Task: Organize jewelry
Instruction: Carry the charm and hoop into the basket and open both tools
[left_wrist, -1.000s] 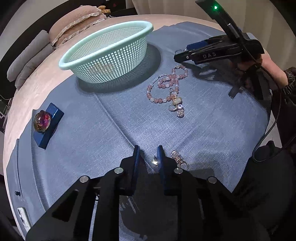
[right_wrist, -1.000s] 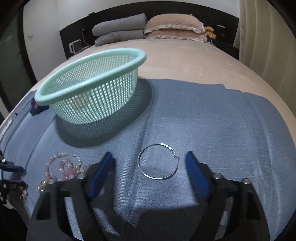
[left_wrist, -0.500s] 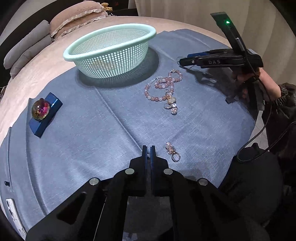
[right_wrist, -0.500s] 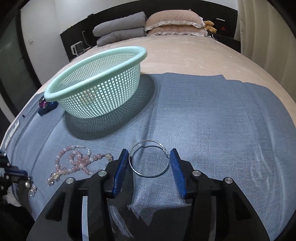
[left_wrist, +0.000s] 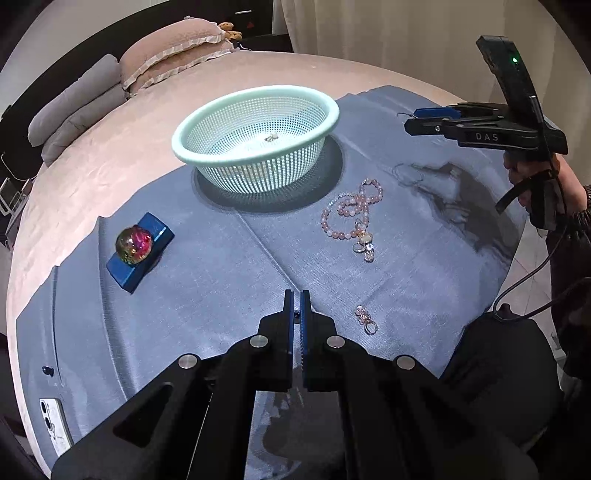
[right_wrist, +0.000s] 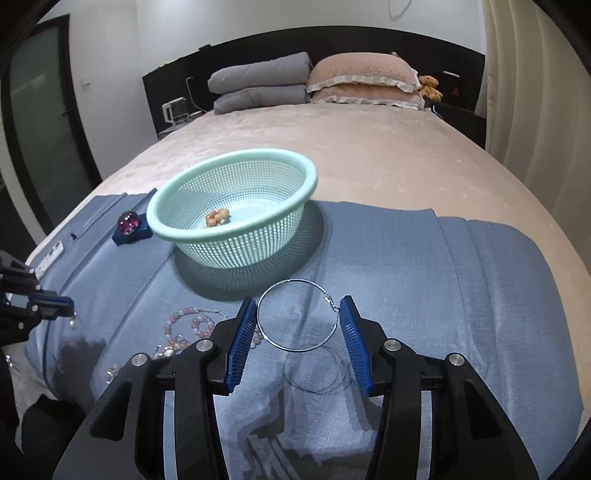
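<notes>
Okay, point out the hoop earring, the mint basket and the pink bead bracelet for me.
hoop earring (right_wrist: 295, 349), right wrist view, on the lower wire of the ring.
mint basket (right_wrist: 236, 157), right wrist view, on its far rim.
pink bead bracelet (left_wrist: 334, 232), left wrist view, on the beads of its lower loop.

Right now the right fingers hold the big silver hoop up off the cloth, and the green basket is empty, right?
Not empty. The right wrist view shows a small orange-gold piece lying in the basket. The hoop is indeed held up between the right fingers, its shadow on the cloth below.
</notes>
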